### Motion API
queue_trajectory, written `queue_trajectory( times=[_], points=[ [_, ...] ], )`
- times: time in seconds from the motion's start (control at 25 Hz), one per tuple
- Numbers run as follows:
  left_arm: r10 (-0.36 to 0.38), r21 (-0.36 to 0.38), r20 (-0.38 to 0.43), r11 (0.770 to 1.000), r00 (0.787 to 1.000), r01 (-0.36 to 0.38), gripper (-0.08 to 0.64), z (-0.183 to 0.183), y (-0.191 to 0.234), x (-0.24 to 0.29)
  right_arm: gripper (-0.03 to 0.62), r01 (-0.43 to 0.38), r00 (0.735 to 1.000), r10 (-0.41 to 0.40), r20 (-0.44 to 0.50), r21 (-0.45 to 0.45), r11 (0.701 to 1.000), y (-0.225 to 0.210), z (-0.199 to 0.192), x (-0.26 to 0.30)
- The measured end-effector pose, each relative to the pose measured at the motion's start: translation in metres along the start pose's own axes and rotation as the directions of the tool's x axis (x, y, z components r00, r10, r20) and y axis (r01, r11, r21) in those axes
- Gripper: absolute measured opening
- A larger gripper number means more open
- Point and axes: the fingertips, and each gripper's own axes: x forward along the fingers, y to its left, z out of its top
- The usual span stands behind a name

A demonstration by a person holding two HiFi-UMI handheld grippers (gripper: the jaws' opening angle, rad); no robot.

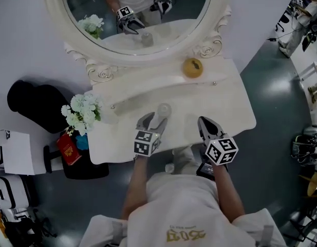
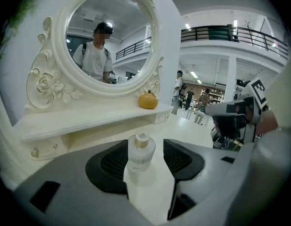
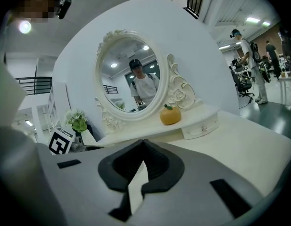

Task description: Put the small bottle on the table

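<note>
The small clear bottle (image 1: 163, 110) with a pale cap stands upright on the white dressing table (image 1: 227, 109). My left gripper (image 1: 153, 121) is just short of it and open. In the left gripper view the bottle (image 2: 141, 153) shows between the two dark pads (image 2: 112, 161), with a gap on its right side and no pad pressing it. My right gripper (image 1: 206, 122) hovers to the right over the table's front edge. In the right gripper view its jaws (image 3: 144, 143) are shut with their tips together and nothing between them.
An orange fruit-shaped ornament (image 1: 192, 68) sits on the raised shelf under the oval mirror (image 1: 137, 19). White flowers (image 1: 82, 112) stand at the table's left end, with a black bag (image 1: 35, 104) and a red item (image 1: 68, 148) beyond it. People stand in the hall far off.
</note>
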Motion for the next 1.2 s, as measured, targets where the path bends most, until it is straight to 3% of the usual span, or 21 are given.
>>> queue_trajectory(
  times=[0.36,0.52,1.2],
  points=[
    [0.034,0.038,0.143,0.998,0.989,-0.040,0.070,0.032,-0.011,-0.044,0.012,-0.030,1.000,0.029,-0.005,-0.054,0.998,0.034,-0.007,-0.008],
    [0.045,0.053,0.187,0.997,0.981,-0.056,0.022,0.045,-0.011,-0.056,0.012,-0.026,1.000,0.026,-0.003,-0.063,0.998,0.040,-0.008,-0.010],
    [0.071,0.048,0.184,0.996,0.980,-0.081,0.018,0.041,0.002,-0.070,0.012,-0.029,1.000,0.029,0.000,-0.099,0.995,0.051,0.000,-0.007]
  ],
)
